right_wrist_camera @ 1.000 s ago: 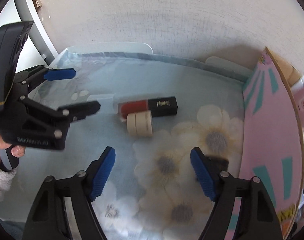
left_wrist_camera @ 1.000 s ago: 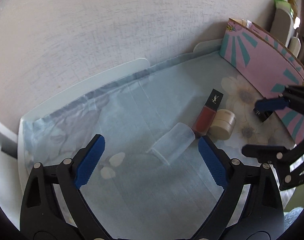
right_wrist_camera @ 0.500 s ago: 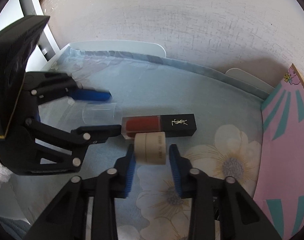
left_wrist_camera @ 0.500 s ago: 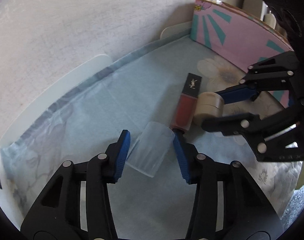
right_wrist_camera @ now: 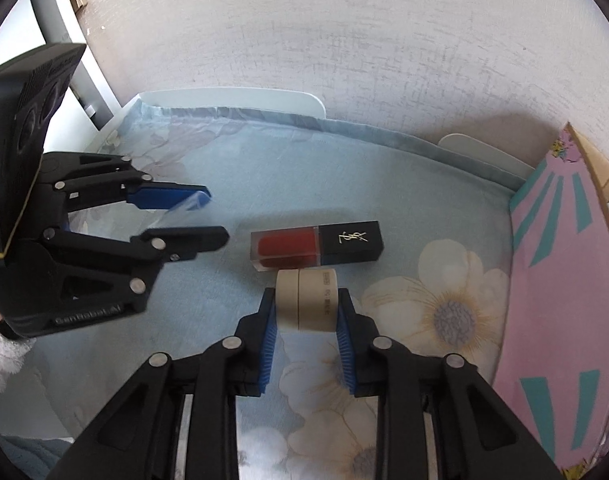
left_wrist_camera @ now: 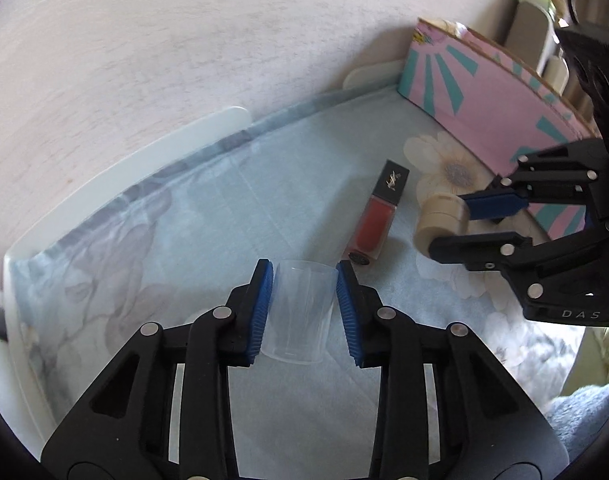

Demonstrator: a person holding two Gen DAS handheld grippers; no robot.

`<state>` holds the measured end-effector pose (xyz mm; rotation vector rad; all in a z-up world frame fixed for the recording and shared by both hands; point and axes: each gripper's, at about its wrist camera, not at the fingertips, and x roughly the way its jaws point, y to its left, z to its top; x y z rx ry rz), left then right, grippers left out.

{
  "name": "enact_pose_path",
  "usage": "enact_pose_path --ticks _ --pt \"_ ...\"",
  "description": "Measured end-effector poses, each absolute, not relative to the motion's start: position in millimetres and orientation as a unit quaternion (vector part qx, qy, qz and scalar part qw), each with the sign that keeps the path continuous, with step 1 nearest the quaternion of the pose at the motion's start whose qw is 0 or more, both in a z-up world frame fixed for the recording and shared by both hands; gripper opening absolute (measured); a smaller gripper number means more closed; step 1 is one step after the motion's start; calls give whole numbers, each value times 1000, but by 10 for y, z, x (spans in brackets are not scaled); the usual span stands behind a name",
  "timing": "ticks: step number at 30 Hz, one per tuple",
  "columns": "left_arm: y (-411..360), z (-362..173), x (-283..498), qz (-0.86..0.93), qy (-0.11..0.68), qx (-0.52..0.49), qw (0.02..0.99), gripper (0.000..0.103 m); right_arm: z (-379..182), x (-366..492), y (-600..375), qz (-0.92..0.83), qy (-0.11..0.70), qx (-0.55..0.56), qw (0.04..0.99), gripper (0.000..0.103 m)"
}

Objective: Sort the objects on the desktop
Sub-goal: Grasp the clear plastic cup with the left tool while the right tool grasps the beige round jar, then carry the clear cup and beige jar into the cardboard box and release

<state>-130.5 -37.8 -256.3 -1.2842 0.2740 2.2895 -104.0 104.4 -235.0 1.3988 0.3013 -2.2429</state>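
1. Step in hand: double pick-up. Left gripper [left_wrist_camera: 303, 312] clamped on clear cup [left_wrist_camera: 298, 312], near middle of bench [left_wrist_camera: 192, 208]; whether lifted off the cloth, cannot tell.
2. Right gripper [right_wrist_camera: 303, 340] clamped on beige jar [right_wrist_camera: 307, 300], just beside lip tint [right_wrist_camera: 316, 246], toward right edge.
3. Lip tint lying flat on cloth, untouched.
4. Next, probably: lift both clear and carry toward pink box [right_wrist_camera: 560, 300] at right edge, without nudging lip tint; gentle squeeze on thin cup.
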Motion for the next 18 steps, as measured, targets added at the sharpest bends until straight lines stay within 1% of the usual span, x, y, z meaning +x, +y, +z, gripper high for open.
enact_pose_path --ticks 8,9,18 --pt "-534 -2225 -1252 846 52 -484 219 30 -2073 -931 1132 -809 97 526 245 26" --pt "-534 -2179 -1252 851 47 -482 204 30 -2021 -912 1143 -804 97 531 250 26" --pt "-265 -1702 -1317 848 79 -480 208 30 -1512 -865 1461 -794 108 535 268 26"
